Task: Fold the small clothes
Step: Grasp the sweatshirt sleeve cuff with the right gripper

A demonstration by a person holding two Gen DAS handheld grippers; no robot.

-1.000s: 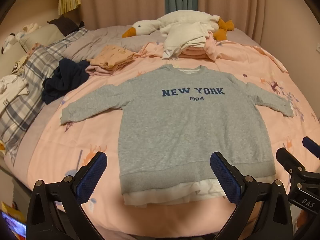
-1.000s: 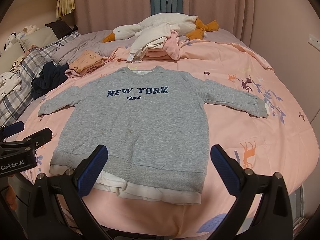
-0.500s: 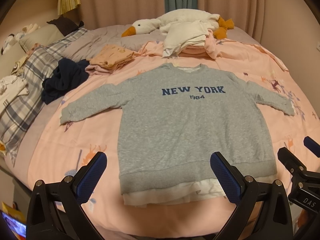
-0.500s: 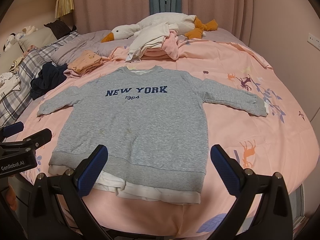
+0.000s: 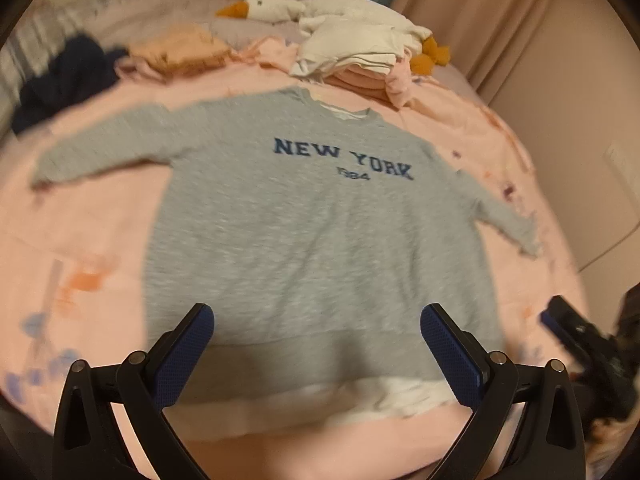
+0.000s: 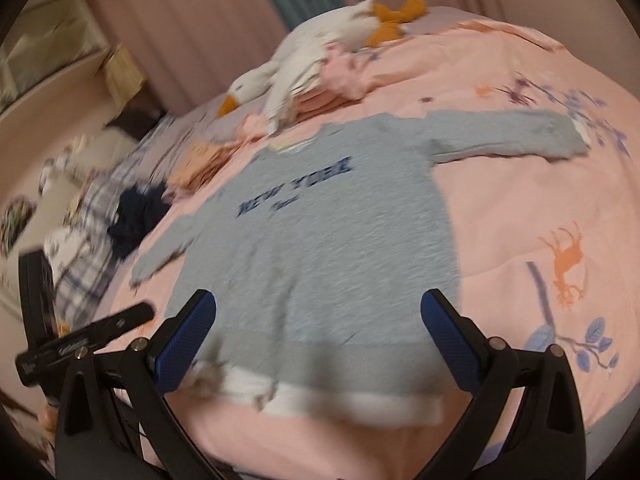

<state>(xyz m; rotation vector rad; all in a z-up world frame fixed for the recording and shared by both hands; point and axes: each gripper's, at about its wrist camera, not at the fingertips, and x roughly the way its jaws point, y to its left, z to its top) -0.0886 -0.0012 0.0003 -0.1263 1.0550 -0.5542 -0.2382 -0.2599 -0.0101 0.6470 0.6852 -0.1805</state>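
Sweatshirts: one grey long-sleeved sweatshirt [image 5: 320, 240] printed "NEW YORK", with a white hem showing below it, lies flat and face up in the middle of the bed, both sleeves spread outward.
Tools: two; the left tool [image 5: 316, 354] has its blue-padded jaws wide apart and empty above the hem; the right tool [image 6: 318, 346] is likewise wide apart and empty above the hem.
Plush toys: one white goose plush with orange beak and feet [image 5: 312, 10] at the far end of the bed.
Clothes piles: one folded white-and-pink stack [image 5: 360, 60] against the goose, one peach folded pile [image 5: 180, 54], one crumpled navy garment [image 5: 64, 76].
Surface: a bed with a pink animal-print duvet [image 6: 540, 208]; a plaid pillow [image 6: 88, 220] sits at the left side.
Room: pinkish curtains [image 6: 180, 28] behind the bed.
Change: both views are now blurred and tilted, and closer to the sweatshirt than half a second ago; the sweatshirt itself lies as before.
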